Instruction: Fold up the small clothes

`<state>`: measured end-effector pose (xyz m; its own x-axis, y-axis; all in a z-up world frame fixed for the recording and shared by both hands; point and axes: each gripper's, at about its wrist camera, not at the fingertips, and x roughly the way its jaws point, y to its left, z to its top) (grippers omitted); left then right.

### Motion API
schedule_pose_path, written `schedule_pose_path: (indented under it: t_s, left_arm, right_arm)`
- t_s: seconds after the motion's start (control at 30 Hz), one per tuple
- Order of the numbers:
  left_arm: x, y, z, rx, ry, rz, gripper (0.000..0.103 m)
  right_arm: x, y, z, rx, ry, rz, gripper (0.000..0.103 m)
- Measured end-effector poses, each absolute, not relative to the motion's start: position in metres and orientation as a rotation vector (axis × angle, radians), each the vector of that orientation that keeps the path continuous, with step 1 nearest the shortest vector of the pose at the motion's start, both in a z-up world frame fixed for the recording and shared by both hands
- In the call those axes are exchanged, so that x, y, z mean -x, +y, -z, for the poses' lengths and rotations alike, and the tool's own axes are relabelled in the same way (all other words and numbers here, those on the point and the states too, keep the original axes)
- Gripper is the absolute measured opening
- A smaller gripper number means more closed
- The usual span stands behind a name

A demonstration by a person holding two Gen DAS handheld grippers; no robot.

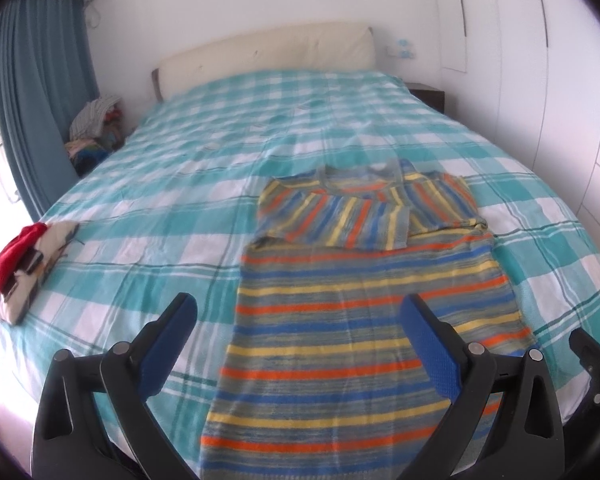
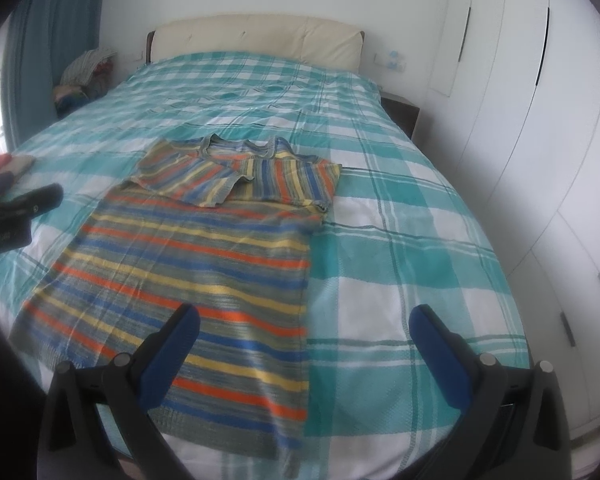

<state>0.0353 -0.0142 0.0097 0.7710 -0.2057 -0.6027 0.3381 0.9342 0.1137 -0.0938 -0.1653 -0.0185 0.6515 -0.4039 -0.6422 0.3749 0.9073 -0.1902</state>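
A striped shirt [image 1: 340, 320] in orange, blue, yellow and grey lies flat on the bed, with both sleeves folded in across the chest. It also shows in the right wrist view [image 2: 204, 264]. My left gripper [image 1: 300, 308] is open and empty, held above the shirt's lower left part near the hem. My right gripper [image 2: 304, 316] is open and empty above the shirt's lower right edge. The left gripper's body [image 2: 16, 212] shows at the left of the right wrist view.
The bed has a teal and white checked cover [image 1: 180, 184] and a cream headboard [image 1: 268, 52]. A small pile of red and pale clothes [image 1: 24, 260] lies at the bed's left edge. More clothes [image 1: 96, 124] are heaped beside the bed. White wardrobe doors [image 2: 540, 120] stand to the right.
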Motion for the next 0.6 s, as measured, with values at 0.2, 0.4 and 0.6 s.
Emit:
schedule_pose_path:
  t_s: [0.2,0.4,0.6]
  left_arm:
    - [-0.038,-0.011,-0.01,-0.205,0.632,0.283,0.102]
    - [-0.038,-0.007,-0.012,-0.19,0.618,0.266,0.102]
    - [-0.037,-0.001,-0.017,-0.169,0.595,0.233,0.102]
  right_arm:
    - [0.091,-0.164,0.019,0.044,0.742,0.438,0.103]
    - [0.089,-0.162,0.022,0.046,0.75,0.436,0.103]
    - [0.089,-0.162,0.023,0.046,0.753,0.436,0.103]
